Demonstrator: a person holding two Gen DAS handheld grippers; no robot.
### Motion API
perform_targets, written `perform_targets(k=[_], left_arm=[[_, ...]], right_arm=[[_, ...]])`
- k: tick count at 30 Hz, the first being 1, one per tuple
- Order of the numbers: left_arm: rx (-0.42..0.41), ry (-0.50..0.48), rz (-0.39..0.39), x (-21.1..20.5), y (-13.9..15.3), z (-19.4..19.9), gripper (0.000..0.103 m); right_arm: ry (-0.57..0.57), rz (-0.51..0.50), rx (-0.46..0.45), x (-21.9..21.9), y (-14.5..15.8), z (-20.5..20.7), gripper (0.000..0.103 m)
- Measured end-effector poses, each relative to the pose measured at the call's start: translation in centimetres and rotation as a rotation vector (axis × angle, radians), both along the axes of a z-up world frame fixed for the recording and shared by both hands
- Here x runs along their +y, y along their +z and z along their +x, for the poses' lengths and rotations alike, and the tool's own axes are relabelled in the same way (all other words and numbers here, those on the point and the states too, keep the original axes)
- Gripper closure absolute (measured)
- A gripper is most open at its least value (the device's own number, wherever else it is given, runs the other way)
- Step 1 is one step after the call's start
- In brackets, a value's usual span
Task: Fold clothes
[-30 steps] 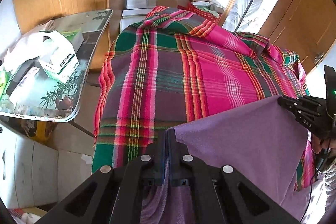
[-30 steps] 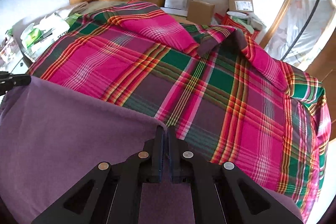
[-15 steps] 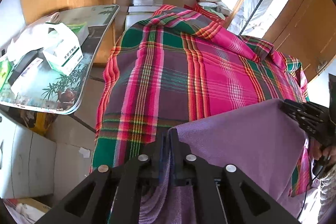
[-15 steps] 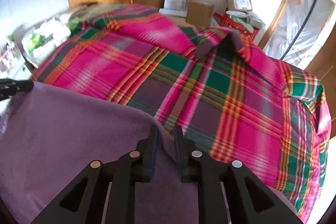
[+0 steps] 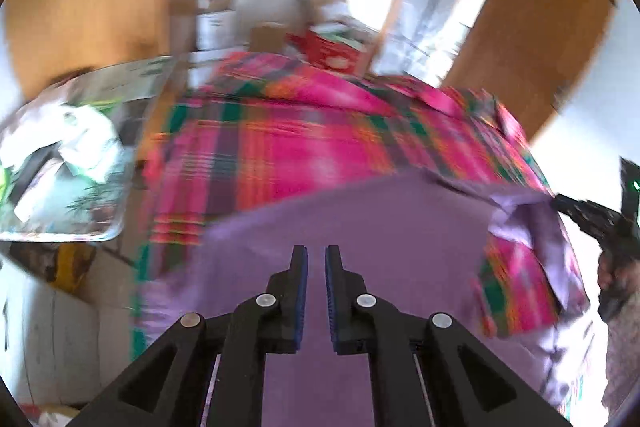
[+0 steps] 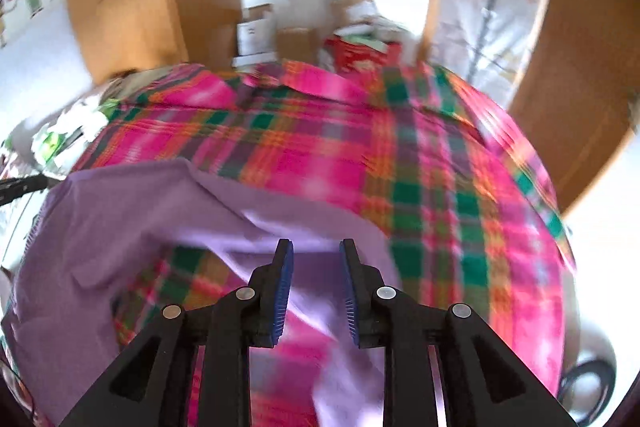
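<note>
Purple cloth (image 5: pixel 380 227) just got dropped: my left gripper (image 5: pixel 316 267) and right gripper (image 6: pixel 316 263) both went from clamped to parted, so it's landing on the plaid blanket (image 6: pixel 440 187) for the next fold.

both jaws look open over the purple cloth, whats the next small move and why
Probably lower the right gripper and re-pinch the rumpled corner of the purple cloth. Both sets of jaws stand open with nothing held, and plaid bedcover shows through a fold there, so it needs flattening first.
</note>
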State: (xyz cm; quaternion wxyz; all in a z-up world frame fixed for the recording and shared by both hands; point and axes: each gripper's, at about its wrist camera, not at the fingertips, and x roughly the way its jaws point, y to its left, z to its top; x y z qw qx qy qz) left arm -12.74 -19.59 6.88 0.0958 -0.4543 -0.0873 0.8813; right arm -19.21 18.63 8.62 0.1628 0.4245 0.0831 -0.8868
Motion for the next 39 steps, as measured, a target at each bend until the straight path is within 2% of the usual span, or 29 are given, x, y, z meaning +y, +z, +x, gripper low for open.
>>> perform_targets(k=[3, 7, 8, 10, 13, 17, 19, 23, 26, 29, 30, 31, 34, 39], left_arm=[[-0.015, -0.102, -0.019, 4.3, -0.6, 0.4, 0.094], [-0.043, -0.197, -0.046, 9.2, -1.8, 0.7, 0.094], [-0.055, -0.214, -0.041, 10.2, -2.1, 0.6, 0.093], [-0.076, -0.238, -0.049, 11.9, -2.9, 0.4, 0.084], [-0.102, -0.257, -0.085, 14.1, -3.8, 0.5, 0.082], [-0.122, -0.290, -0.117, 16.2, -4.8, 0.8, 0.080], [-0.129, -0.271, -0.151, 16.9, -5.2, 0.5, 0.076], [-0.150, -0.231, -0.200, 17.8, -6.1, -0.1, 0.076], [-0.150, -0.204, -0.213, 18.1, -6.2, -0.3, 0.076], [-0.150, -0.176, -0.208, 18.0, -6.2, -0.6, 0.079], [-0.152, -0.166, -0.201, 17.9, -6.2, -0.6, 0.089], [-0.157, -0.162, -0.188, 17.6, -6.2, -0.7, 0.099], [-0.171, -0.151, -0.146, 16.9, -6.0, -0.5, 0.100], [-0.139, -0.149, -0.103, 15.6, -4.8, 0.7, 0.100]], right_arm=[[-0.047, -0.035, -0.032, 3.1, -0.5, 1.9, 0.073], [-0.074, -0.097, -0.076, 5.9, -1.7, 4.7, 0.072], [-0.078, -0.117, -0.086, 6.4, -2.0, 5.2, 0.072], [-0.061, -0.143, -0.114, 6.6, -2.9, 6.1, 0.072], [-0.054, -0.117, -0.137, 6.2, -4.2, 6.8, 0.072], [-0.056, -0.147, -0.157, 6.3, -5.4, 6.7, 0.072], [-0.064, -0.151, -0.161, 6.3, -5.8, 6.3, 0.071], [-0.062, -0.153, -0.167, 6.1, -6.3, 5.9, 0.071], [-0.056, -0.134, -0.167, 5.9, -6.7, 5.6, 0.071], [-0.066, -0.159, -0.168, 6.1, -6.9, 5.3, 0.071], [-0.068, -0.166, -0.167, 6.2, -6.9, 5.2, 0.073], [-0.069, -0.173, -0.166, 6.3, -6.9, 5.1, 0.083], [-0.069, -0.182, -0.146, 6.8, -6.3, 4.9, 0.098], [-0.074, -0.134, -0.035, 7.5, -3.2, 4.1, 0.100]])
